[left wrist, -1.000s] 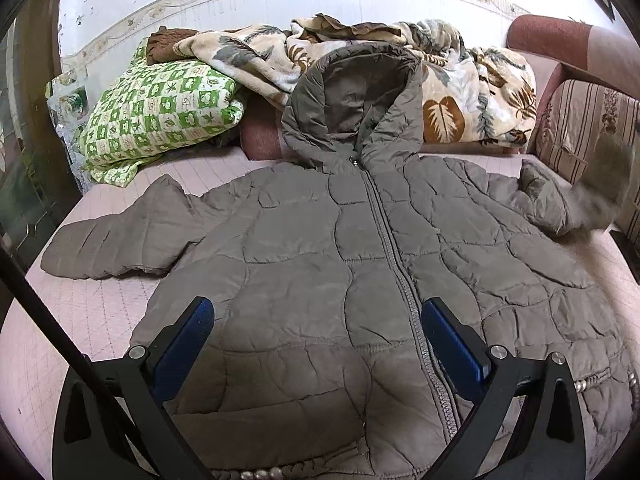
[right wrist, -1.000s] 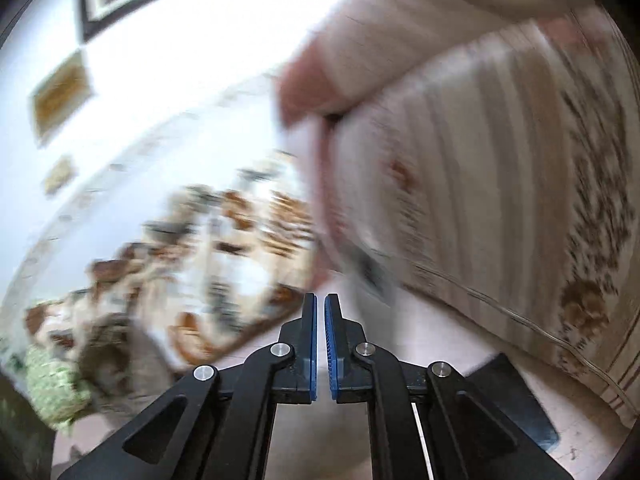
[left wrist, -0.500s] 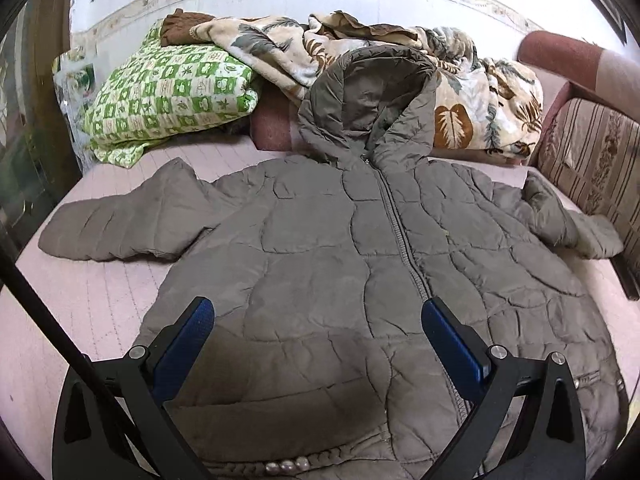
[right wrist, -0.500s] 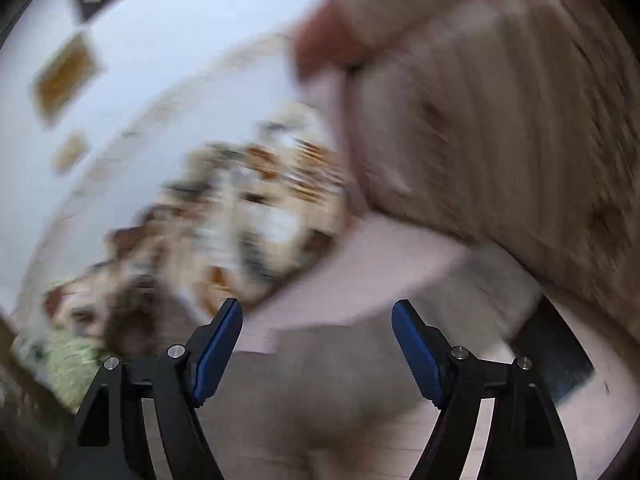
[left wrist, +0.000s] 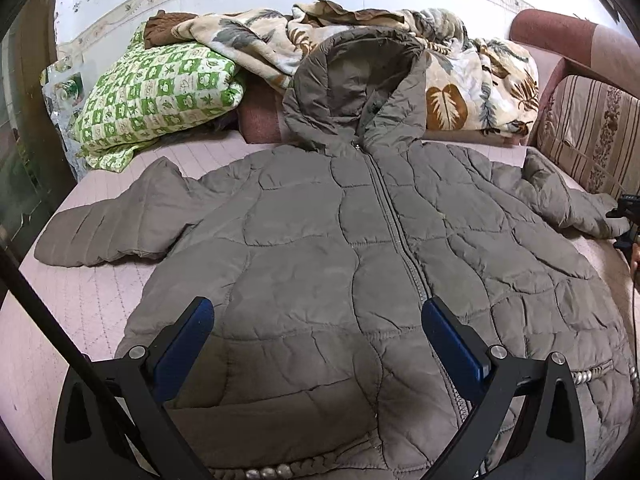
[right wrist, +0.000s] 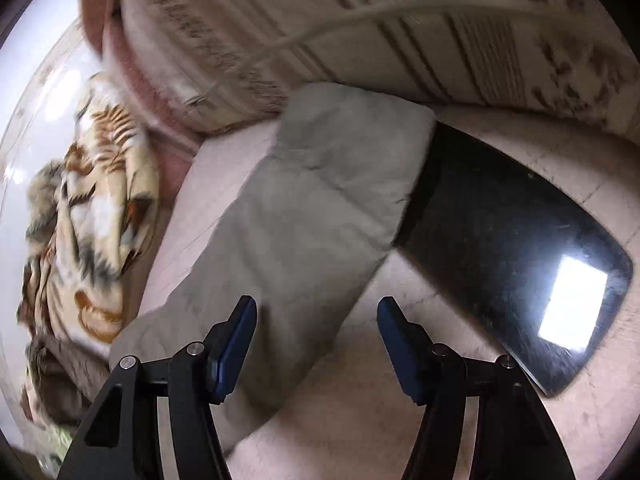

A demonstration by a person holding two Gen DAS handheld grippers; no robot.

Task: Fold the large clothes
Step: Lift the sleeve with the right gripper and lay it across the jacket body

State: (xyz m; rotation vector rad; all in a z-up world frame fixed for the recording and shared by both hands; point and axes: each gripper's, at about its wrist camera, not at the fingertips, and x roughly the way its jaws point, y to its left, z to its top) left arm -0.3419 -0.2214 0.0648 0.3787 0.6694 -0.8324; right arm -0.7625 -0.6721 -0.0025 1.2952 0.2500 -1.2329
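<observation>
A grey-brown quilted hooded jacket (left wrist: 340, 248) lies front up and zipped on the pink bed sheet (left wrist: 48, 320), both sleeves spread out. My left gripper (left wrist: 318, 316) hovers open over the lower front, near the hem, with nothing between its fingers. In the right wrist view the jacket's right sleeve (right wrist: 312, 208) lies flat, its cuff resting over the edge of a glossy black slab (right wrist: 520, 240). My right gripper (right wrist: 316, 316) is just above the sleeve. Its jaws are closing; the sleeve's edge lies between them, and the pads do not press on it.
A striped cushion (right wrist: 360, 40) with a white cable (right wrist: 360, 20) across it stands right behind the cuff. A floral blanket (left wrist: 460, 80) and a green checked pillow (left wrist: 160, 92) are piled at the head of the bed. A dark pole (left wrist: 60, 340) crosses the lower left.
My right gripper went from shut to open, rolled and dropped down onto the right sleeve. The sleeve, lifted a second ago, now lies flat. The left gripper stayed put.
</observation>
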